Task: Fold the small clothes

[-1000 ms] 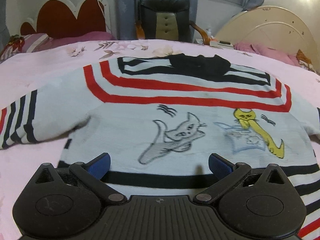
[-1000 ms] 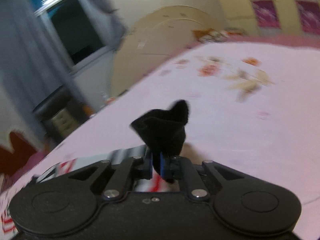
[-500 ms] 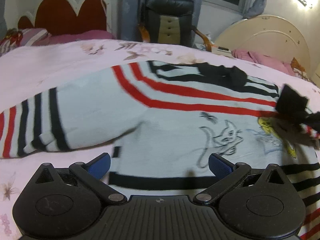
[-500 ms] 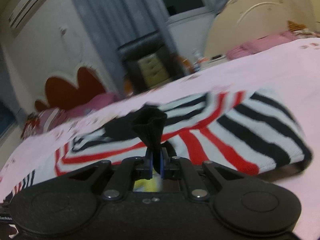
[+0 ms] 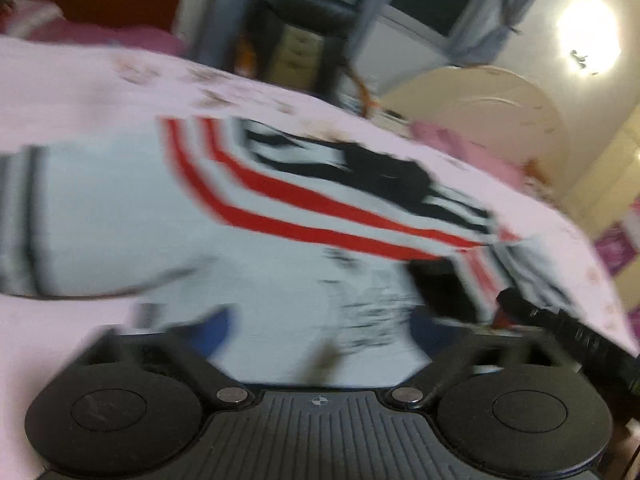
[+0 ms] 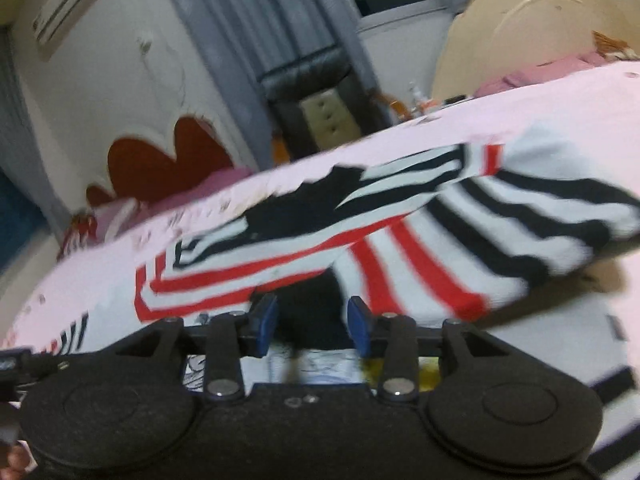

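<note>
A pale sweater (image 5: 120,220) with red and black stripes lies flat on the pink bed sheet (image 5: 80,76). My left gripper (image 5: 322,332) hovers over its lower body. Its jaws are closing but still wide, with only flat cloth below them. The view is blurred. In the right wrist view one striped sleeve (image 6: 520,220) lies folded across the sweater (image 6: 240,276). My right gripper (image 6: 312,320) is opening, and the sleeve's black cuff (image 6: 312,308) sits loose between its blue pads (image 6: 266,320). The right gripper's black frame (image 5: 568,332) shows at the left view's right edge.
A black chair (image 5: 308,40) stands beyond the bed's far edge, with grey curtains behind it. A cream headboard (image 5: 480,108) is at the far right and a red scalloped headboard (image 6: 172,160) at the far left. Pink sheet (image 6: 560,92) surrounds the sweater.
My right gripper carried the black cuff over the sweater's body and its jaws have parted. My left gripper swung and rolled, and its jaws have narrowed a little.
</note>
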